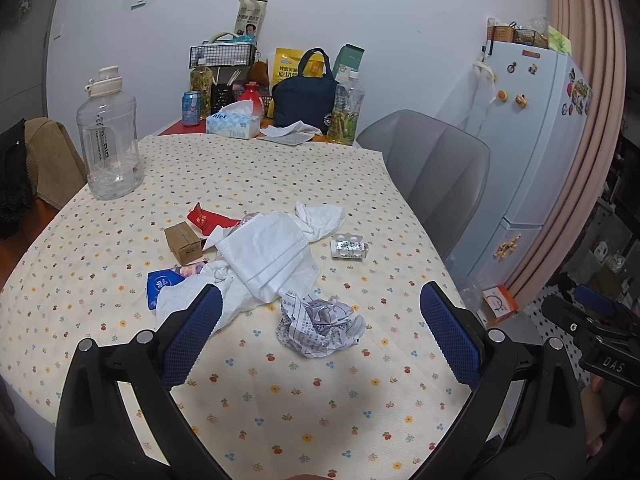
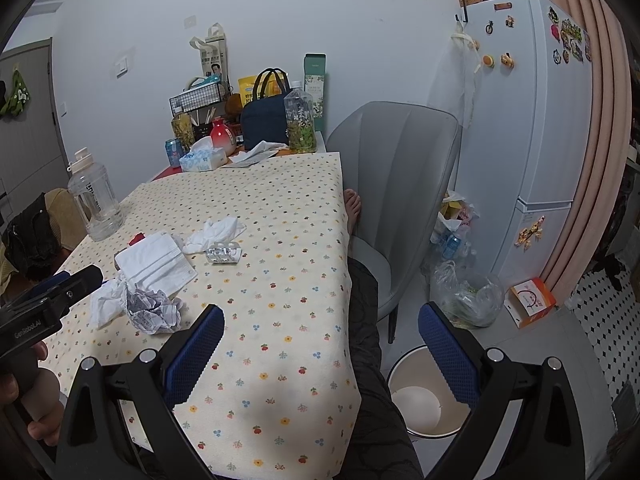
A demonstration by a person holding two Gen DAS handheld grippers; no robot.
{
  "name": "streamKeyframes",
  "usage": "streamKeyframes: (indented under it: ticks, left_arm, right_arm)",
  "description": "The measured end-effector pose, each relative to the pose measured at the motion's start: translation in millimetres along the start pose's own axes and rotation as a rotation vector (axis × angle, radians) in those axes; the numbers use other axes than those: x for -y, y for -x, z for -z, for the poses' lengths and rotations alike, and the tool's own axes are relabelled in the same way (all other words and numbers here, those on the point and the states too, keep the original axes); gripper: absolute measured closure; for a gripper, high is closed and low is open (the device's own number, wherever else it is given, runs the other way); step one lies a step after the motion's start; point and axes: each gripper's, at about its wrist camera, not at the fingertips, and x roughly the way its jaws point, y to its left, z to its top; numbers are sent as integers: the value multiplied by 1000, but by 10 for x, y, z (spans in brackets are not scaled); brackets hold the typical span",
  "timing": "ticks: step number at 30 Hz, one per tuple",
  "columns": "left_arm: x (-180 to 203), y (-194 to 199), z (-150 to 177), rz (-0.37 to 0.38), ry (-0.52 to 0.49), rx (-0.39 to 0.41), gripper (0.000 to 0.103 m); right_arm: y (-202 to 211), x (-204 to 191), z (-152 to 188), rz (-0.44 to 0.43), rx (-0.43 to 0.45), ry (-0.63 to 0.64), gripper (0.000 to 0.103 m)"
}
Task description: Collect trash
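While above table [image 1: 280,400], left tool [image 1: 320,316], right tool [image 2: 320,332] gape wide, holding nothing

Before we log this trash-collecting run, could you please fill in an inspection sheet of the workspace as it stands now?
Surface: table under a floral tablecloth.
Job's things: crumpled printed paper, white face mask, crumpled tissue, blister pack, small cardboard box, red wrapper, blue wrapper; white waste bin on the floor at the table's right.
Clutter: large clear water jug, tissue box, navy lunch bag, bottles and a can at the far end.
Grippers: left gripper and right gripper, jaws wide apart, empty.
Cables: nothing seen.
Surroundings: grey chair, white fridge, plastic bag on the floor.
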Motion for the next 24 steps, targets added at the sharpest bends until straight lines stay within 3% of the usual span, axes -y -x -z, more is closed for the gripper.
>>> streamKeyframes:
  ticks: [15, 24]
  left_arm:
    - [-54, 2, 34, -5, 11, 1, 5]
    - [-488, 17, 43, -29, 76, -13, 5]
  right_arm:
    - [-38, -123, 14, -39, 1, 20, 8]
    - [-109, -407, -29, -142, -7, 95, 8]
